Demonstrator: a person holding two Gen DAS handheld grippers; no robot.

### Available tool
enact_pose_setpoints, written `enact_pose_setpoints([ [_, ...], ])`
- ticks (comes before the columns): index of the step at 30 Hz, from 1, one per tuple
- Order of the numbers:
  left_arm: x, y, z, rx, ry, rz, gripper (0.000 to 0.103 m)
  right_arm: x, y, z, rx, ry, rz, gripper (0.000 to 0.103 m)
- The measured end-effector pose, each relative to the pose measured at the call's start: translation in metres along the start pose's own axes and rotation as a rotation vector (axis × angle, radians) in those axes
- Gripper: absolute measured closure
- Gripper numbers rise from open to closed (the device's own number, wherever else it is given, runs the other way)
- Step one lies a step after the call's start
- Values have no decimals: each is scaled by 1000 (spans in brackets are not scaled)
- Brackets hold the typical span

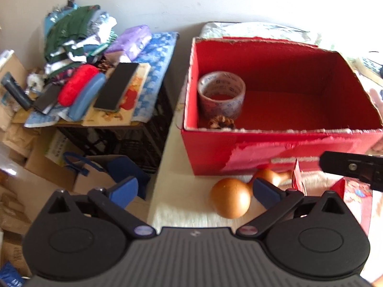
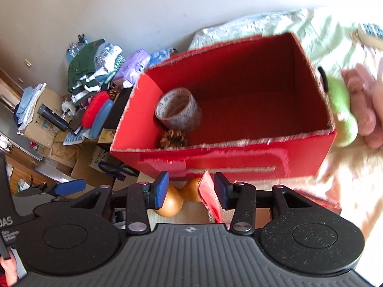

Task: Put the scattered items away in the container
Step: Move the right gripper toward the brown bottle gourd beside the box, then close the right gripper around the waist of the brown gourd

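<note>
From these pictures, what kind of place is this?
Probably a cluttered room in a home: a pile of folded clothes, cardboard boxes on the floor, and soft toys beside the red box.

Looking at a matte red cardboard box (image 1: 275, 153) with ragged torn edges, glossy clear tape roll (image 1: 221, 94), smooth shiny gourd (image 1: 231, 197).

Left hand-held gripper (image 1: 195, 192): matte black body w/ ribbed centre plate, two round discs either side, black link arms w/ silver rivets, blue pads (image 1: 125, 189) on fingertips. Right hand-held gripper (image 2: 190, 191): same build, speckled black finish, blue pads (image 2: 161, 189), small compass-like logo on ribbed plate.
</note>
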State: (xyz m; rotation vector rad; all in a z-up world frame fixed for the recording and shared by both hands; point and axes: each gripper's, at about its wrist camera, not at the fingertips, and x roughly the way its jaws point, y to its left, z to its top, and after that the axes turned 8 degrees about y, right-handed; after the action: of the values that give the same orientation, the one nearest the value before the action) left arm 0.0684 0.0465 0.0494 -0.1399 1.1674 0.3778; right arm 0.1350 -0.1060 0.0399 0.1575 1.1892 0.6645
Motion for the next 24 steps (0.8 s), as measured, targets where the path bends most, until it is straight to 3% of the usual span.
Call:
enact_pose_setpoints([
  [8,23,21,-35,98,-6,-126,5,25,-6,-15,105,44,-21,58],
  [13,33,21,-40,136,-9,-206,6,35,-15,-22,222,84,48,58],
  [19,44,20,-38,164,-30,-375,3,45,-18,-23,345,101,96,58],
  [24,54,12,-35,198,-44,-416,6,55,-23,-24,411,134,145,58],
])
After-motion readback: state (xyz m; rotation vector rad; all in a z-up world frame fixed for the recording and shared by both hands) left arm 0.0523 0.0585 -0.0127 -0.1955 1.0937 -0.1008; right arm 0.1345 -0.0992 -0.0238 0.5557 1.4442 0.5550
